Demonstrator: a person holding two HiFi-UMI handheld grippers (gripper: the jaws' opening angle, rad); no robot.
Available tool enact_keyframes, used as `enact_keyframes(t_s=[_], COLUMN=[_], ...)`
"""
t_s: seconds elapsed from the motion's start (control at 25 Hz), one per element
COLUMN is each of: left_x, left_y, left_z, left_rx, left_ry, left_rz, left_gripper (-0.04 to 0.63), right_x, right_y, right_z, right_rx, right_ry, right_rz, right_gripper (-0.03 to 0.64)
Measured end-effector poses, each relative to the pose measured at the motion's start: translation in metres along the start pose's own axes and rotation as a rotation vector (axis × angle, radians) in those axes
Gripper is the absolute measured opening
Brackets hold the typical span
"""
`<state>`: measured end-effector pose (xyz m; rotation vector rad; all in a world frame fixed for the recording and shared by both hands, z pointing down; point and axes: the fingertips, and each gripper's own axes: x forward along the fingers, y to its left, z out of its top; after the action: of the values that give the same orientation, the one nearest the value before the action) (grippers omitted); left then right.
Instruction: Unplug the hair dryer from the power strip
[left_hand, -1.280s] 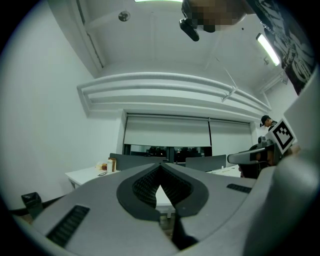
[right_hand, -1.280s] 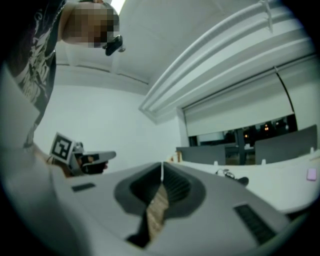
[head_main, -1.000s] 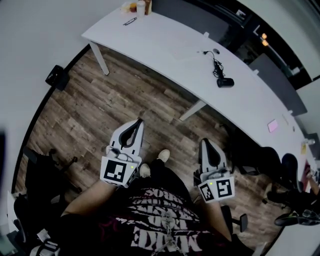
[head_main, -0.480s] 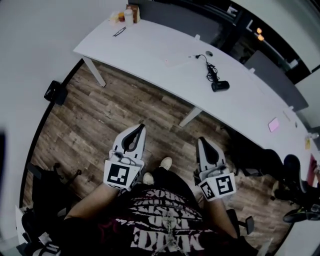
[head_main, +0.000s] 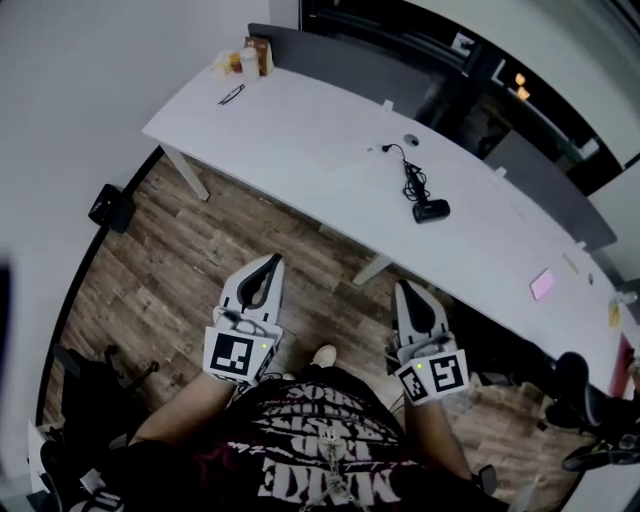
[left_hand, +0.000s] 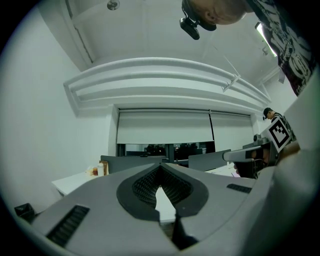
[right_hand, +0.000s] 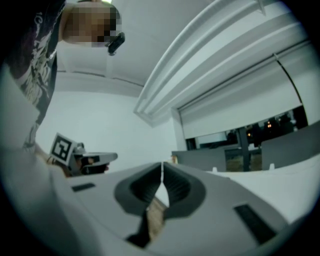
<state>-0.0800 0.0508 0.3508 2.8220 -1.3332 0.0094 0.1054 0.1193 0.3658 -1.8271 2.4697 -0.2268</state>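
The black hair dryer (head_main: 430, 210) lies on the long white table (head_main: 300, 120), its black cord (head_main: 410, 180) running away to a plug near a faint white power strip (head_main: 340, 157). Both grippers are held level over the wood floor, short of the table's near edge and well apart from the dryer. My left gripper (head_main: 274, 259) is shut with nothing in it, and its tips meet in the left gripper view (left_hand: 160, 166). My right gripper (head_main: 403, 286) is also shut and empty, its jaws closed to a thin line in the right gripper view (right_hand: 161, 166).
Bottles and a cup (head_main: 245, 60) stand at the table's far left end, with a pen (head_main: 231, 95) nearby and a pink note (head_main: 542, 284) at the right. A black box (head_main: 108, 207) sits on the floor. Office chairs (head_main: 585, 395) stand right, another (head_main: 90, 390) lower left.
Both grippers and the person have moved forward toward the table. The table and dryer now sit lower and nearer in the head view. Both jaws stay shut.
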Motion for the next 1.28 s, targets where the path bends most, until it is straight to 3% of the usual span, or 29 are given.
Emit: enact_keyframes(t_s=[0.24, 0.4, 0.68, 0.92, 1.28], left_x=[0.019, 0.027, 0.041, 0.048, 0.082], left_y=[0.008, 0.01, 0.002, 0.005, 0.026], left_z=[0.01, 0.01, 0.018, -0.005, -0.005], left_rx=[0.048, 0.037, 0.051, 0.011, -0.005], left_ry=[-0.009, -0.023, -0.021, 0.025, 0.025], left_rz=[0.058, 0.086, 0.072, 0.069, 0.048], left_gripper=[0.028, 0.028, 0.028, 0.028, 0.028], right_x=[0.024, 0.034, 0.028, 0.037, 0.064], right_y=[-0.023, -0.037, -0.048, -0.052, -0.063], right_z=[0.014, 0.016, 0.013, -0.003, 0.004], right_rx=[0.002, 0.002, 0.017, 0.041, 0.027], right_ry=[-0.026, -0.033, -0.018, 0.024, -0.009], right_rz=[0.051, 0.071, 0.055, 0.05, 0.016], right_gripper=[0.035, 0.034, 0.034, 0.034, 0.034])
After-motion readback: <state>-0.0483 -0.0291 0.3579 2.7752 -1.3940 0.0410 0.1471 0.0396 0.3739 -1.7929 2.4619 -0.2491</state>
